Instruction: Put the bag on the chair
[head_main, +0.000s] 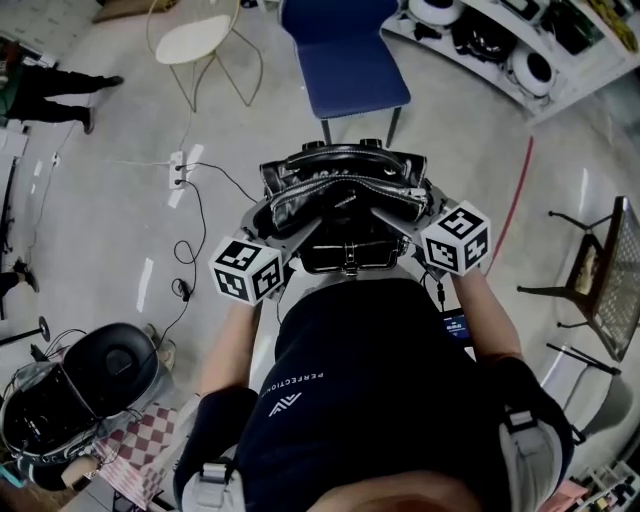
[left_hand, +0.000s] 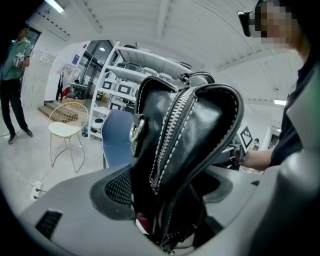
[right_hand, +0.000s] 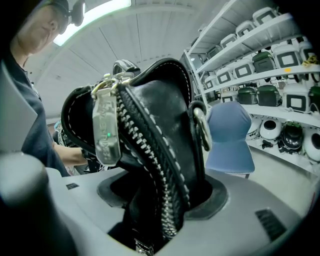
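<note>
A black leather bag (head_main: 345, 195) with a silver zip hangs in front of the person's body, held up between both grippers. My left gripper (head_main: 287, 232) is shut on the bag's left end, and the bag (left_hand: 185, 140) fills the space between its jaws. On the bag's other end my right gripper (head_main: 408, 214) is shut, with the zip and a metal tag (right_hand: 106, 130) rising from between the jaws. The blue chair (head_main: 345, 55) stands just beyond the bag with nothing on its seat. It shows behind the bag as the blue chair (left_hand: 116, 140) and the blue chair (right_hand: 230, 137).
A cream wire chair (head_main: 195, 40) stands to the left of the blue one. A power strip and cable (head_main: 178, 170) lie on the floor. Shelves of appliances (head_main: 520, 50) run along the far right. A wire chair (head_main: 600, 280) is at right, a black appliance (head_main: 80, 385) at lower left, and a person (head_main: 50, 90) at far left.
</note>
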